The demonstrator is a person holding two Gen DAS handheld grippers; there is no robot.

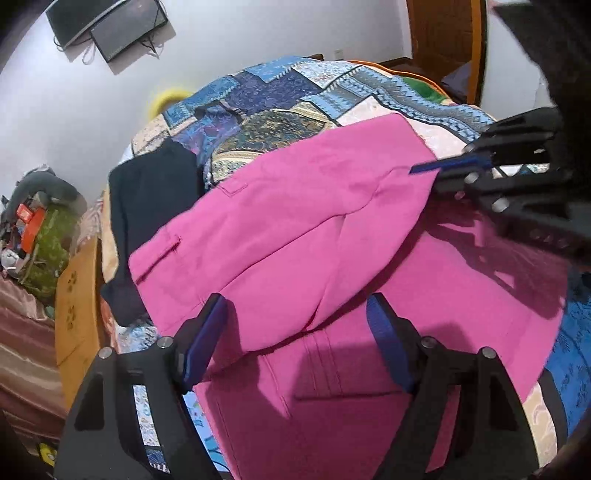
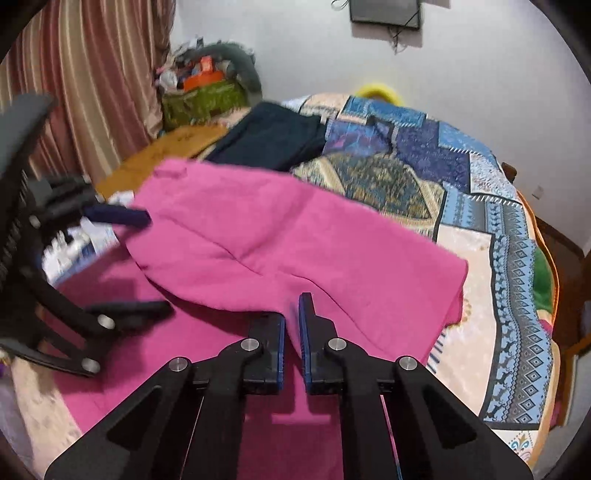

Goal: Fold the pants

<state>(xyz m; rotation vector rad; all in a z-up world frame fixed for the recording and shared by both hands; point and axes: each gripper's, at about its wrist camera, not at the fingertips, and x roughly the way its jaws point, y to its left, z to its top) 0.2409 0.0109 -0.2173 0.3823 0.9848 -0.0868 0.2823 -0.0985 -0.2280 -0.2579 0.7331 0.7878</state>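
Note:
Pink pants [image 1: 295,221] lie on a patchwork quilt, one part folded over the lower part; they also show in the right wrist view [image 2: 280,229]. My left gripper [image 1: 295,332] is open, its blue-padded fingers wide apart over the fold's edge, holding nothing. It also shows at the left of the right wrist view [image 2: 147,258]. My right gripper [image 2: 291,332] is shut on a pinch of the pink fabric at the near edge of the fold. It shows at the right of the left wrist view [image 1: 436,170], closed at the fold's corner.
A dark navy garment [image 1: 155,206] lies on the quilt [image 1: 280,103] beyond the pants, also in the right wrist view [image 2: 273,136]. A wooden bed frame [image 1: 77,302], a cluttered green bag [image 2: 203,99], curtains [image 2: 92,74] and a wall-mounted screen [image 1: 110,26] surround the bed.

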